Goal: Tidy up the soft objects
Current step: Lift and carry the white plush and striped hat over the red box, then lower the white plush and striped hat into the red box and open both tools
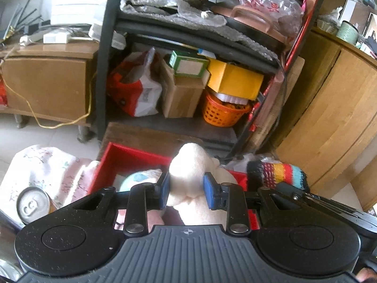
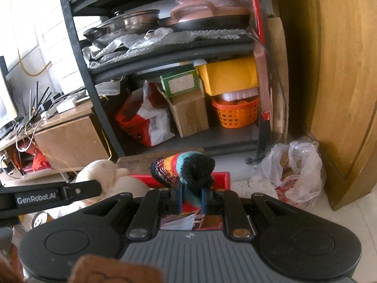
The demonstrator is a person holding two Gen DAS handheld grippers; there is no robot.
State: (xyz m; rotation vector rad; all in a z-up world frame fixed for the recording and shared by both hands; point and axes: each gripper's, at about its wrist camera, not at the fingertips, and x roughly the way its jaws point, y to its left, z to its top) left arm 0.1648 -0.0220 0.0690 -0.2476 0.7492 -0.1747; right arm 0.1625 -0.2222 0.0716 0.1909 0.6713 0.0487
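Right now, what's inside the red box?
In the red box a pale blue-and-white soft thing shows. The white plush in the left hand-held gripper covers the rest.

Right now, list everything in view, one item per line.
Plush toy: one, cream, in left gripper.
Knitted item: one, striped multicolour with black, in right gripper.
Red box: one, open, below both grippers.
Drink can: one, silver top, left of box.
Floral cloth: one, pink-white, beside can.
Orange basket: one, bottom shelf.
Yellow box: one, above basket.
Plastic bag: one, clear, floor by wooden cabinet.
Left gripper: black, blue pads.
Right gripper: same.
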